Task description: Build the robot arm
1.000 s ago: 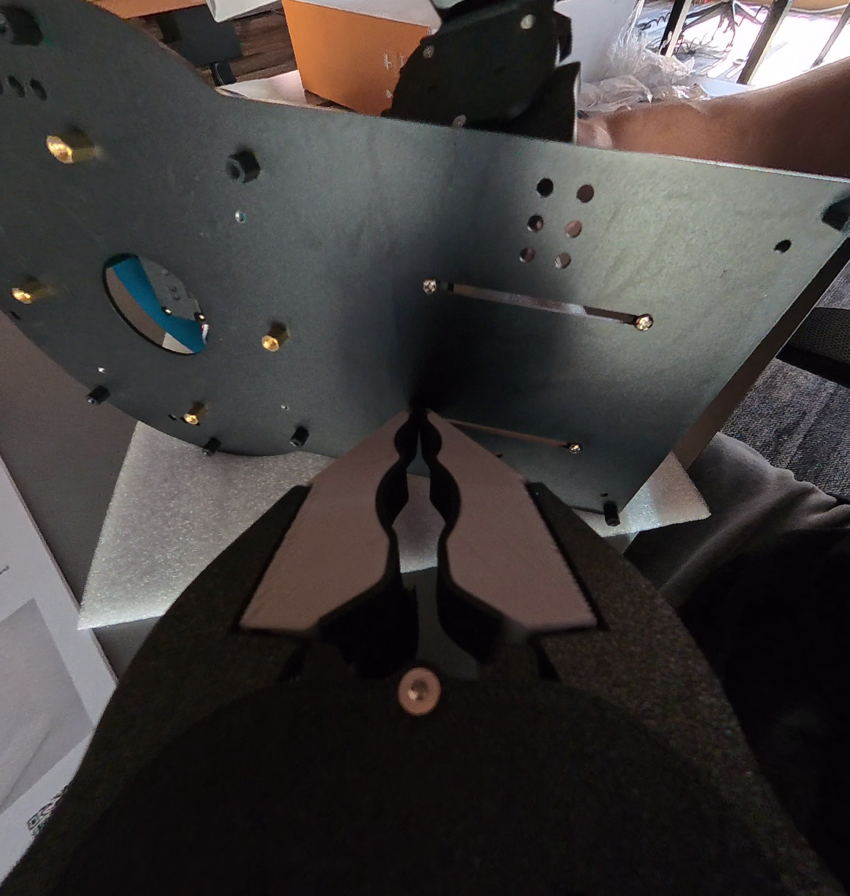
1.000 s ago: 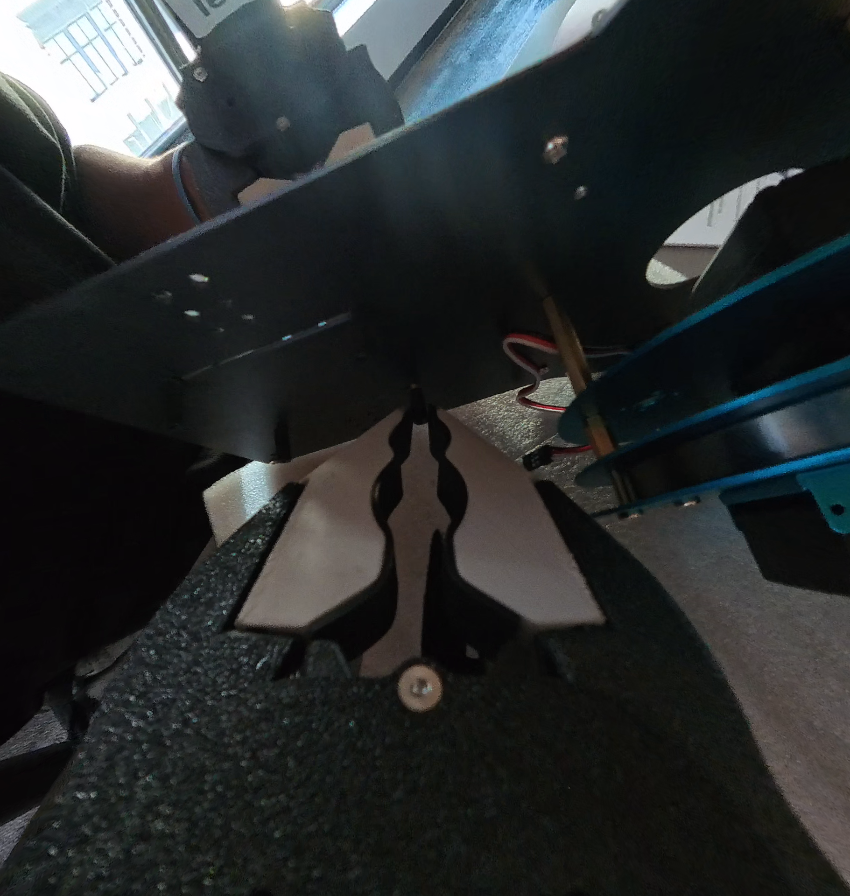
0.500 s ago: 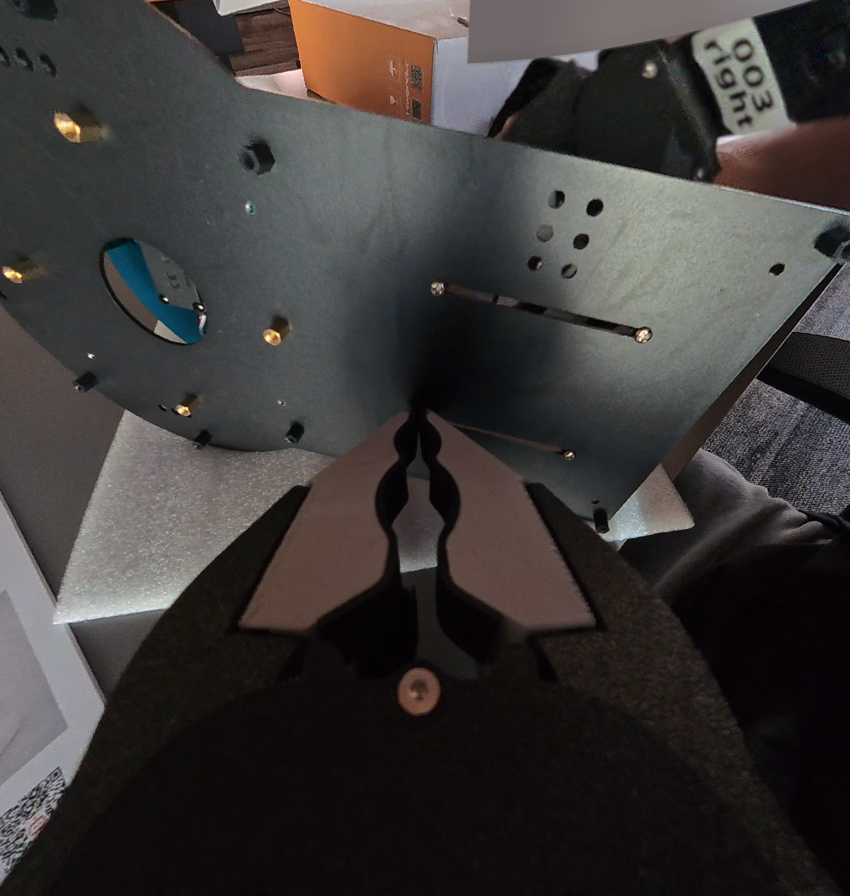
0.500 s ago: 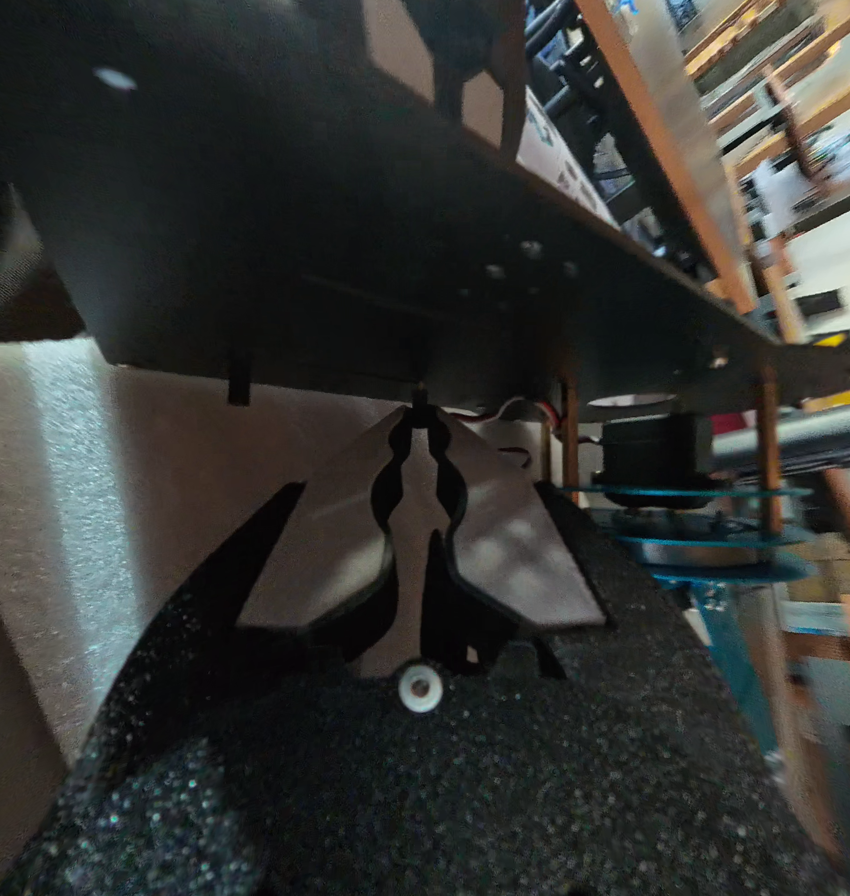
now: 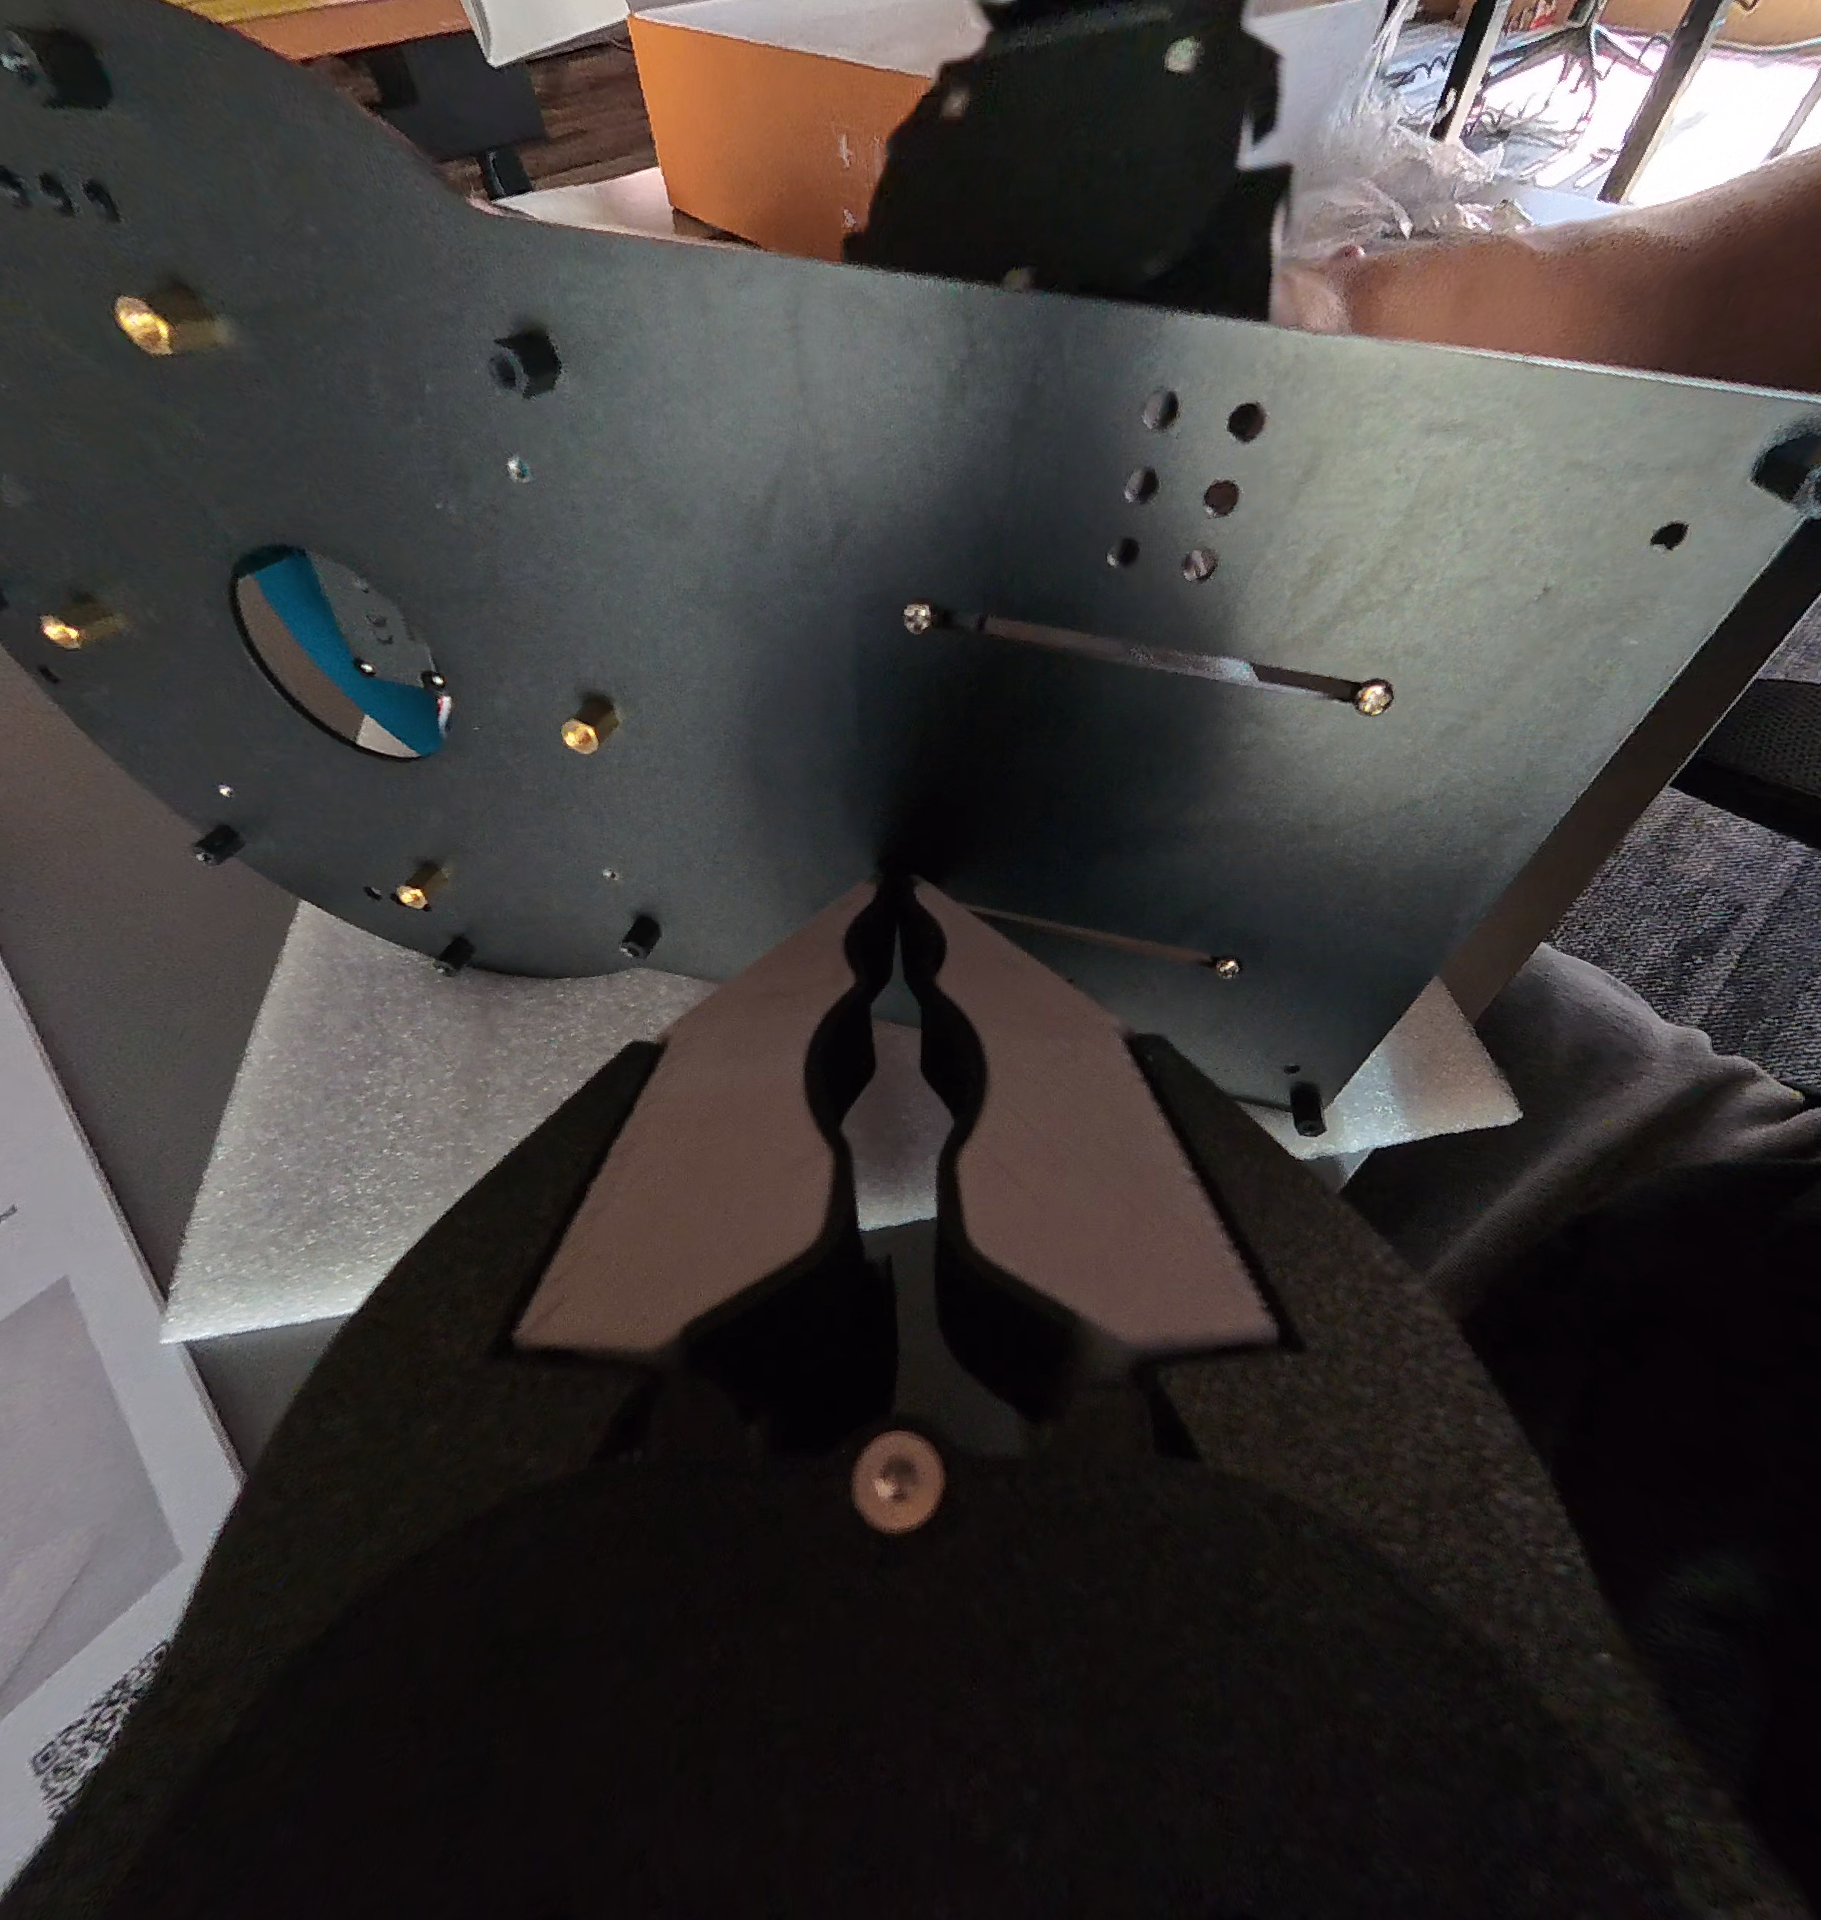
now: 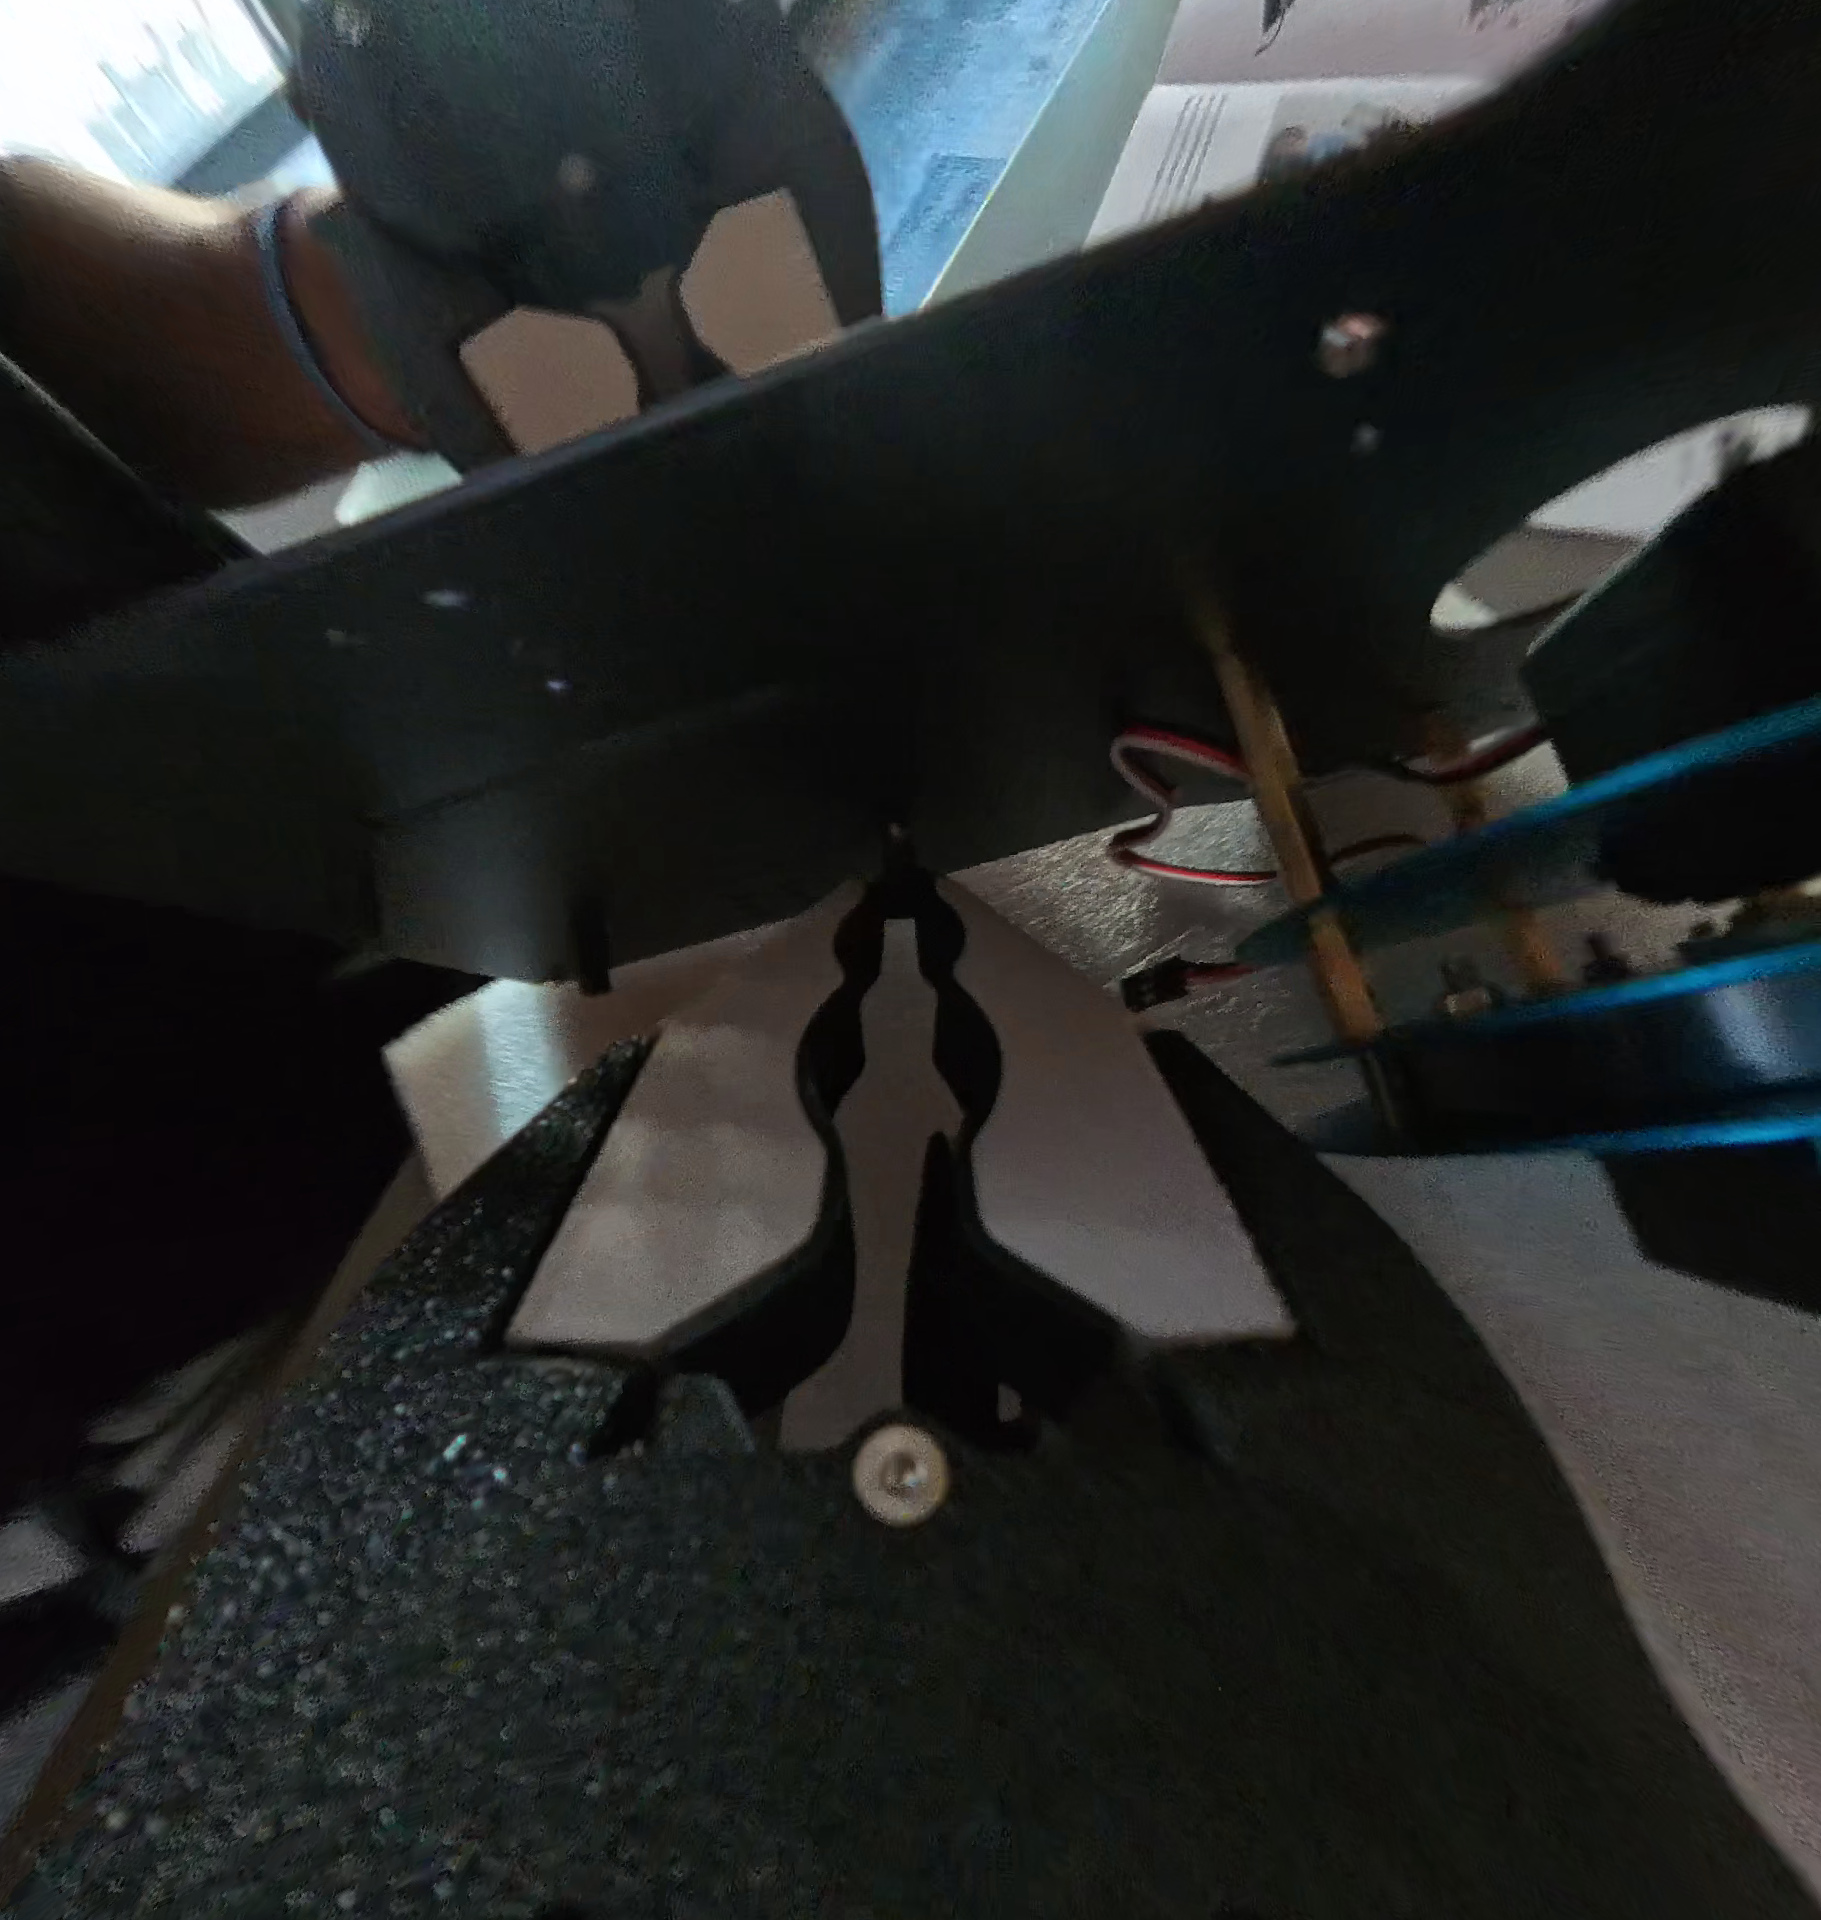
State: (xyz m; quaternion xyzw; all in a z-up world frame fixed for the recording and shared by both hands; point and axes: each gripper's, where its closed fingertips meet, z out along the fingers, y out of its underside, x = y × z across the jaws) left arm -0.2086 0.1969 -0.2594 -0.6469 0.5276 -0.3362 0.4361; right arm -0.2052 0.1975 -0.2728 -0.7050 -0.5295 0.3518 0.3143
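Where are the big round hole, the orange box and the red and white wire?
round hole (image 5: pixel 340 652), left wrist view, its middle.
orange box (image 5: pixel 760 145), left wrist view, front face.
red and white wire (image 6: pixel 1176 831), right wrist view, its loop.

Both wrist cameras face the dark plate (image 5: pixel 781 499) closely, seemingly from opposite edges.

Dark grey metal plate (image 5: pixel 740 540), tilted up on edge above a white foam sheet (image 5: pixel 386 1122). Rounded at one end, square at the other. Pierced by a large round hole, a cluster of small holes and two narrow slots with screws at their ends. Studded with brass and black standoffs (image 5: pixel 173 324). Pinched at its lower edge by the left gripper (image 5: pixel 898 896), at the opposite edge by the right gripper (image 6: pixel 898 862). Blue plates (image 6: pixel 1571 821) and red-white wires behind it.
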